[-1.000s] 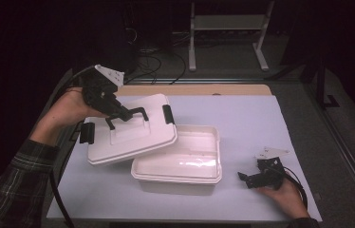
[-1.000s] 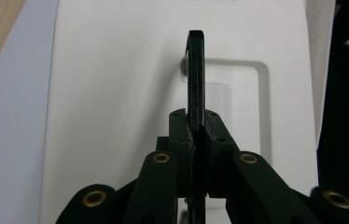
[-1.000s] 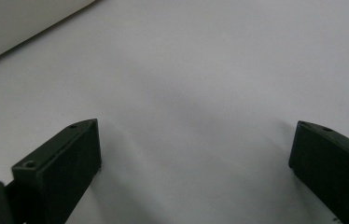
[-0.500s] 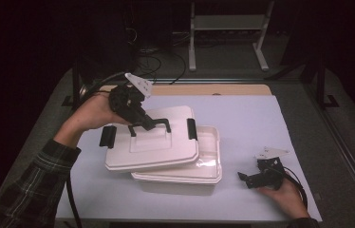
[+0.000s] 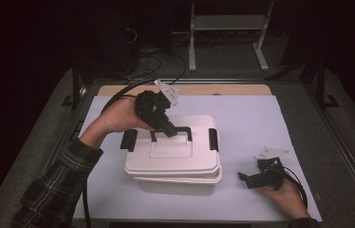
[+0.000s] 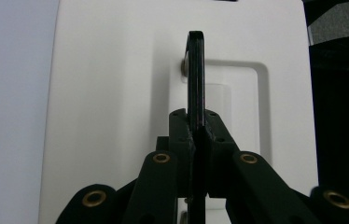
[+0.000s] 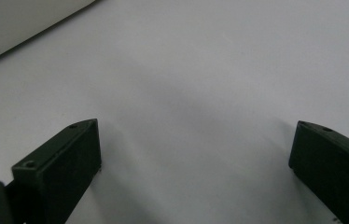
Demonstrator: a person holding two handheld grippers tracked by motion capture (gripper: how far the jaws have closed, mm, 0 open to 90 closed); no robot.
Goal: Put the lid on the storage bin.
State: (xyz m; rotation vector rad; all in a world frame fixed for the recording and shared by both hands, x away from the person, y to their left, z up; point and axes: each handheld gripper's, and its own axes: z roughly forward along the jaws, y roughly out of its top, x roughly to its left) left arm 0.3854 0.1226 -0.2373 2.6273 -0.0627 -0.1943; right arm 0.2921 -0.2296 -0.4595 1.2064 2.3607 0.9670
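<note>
Between the left gripper's (image 6: 196, 133) clenched jaws sits the black handle (image 6: 195, 74) of the white plastic lid (image 5: 171, 154), over the white box (image 5: 178, 183). On the tabletop (image 5: 261, 118), well apart, the right gripper's (image 7: 196, 154) jaws gape, holding nothing.

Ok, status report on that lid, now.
Left hand-held gripper shut on white plastic lid's black handle. Lid over white box, slightly offset. Right hand-held gripper open on table. Nothing obstructing.

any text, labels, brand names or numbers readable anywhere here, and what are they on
None can be read.
The white lid and its black handle are plain, with no print.
The box under it shows no label.
The left gripper, right gripper and white table cover carry no markings.
</note>
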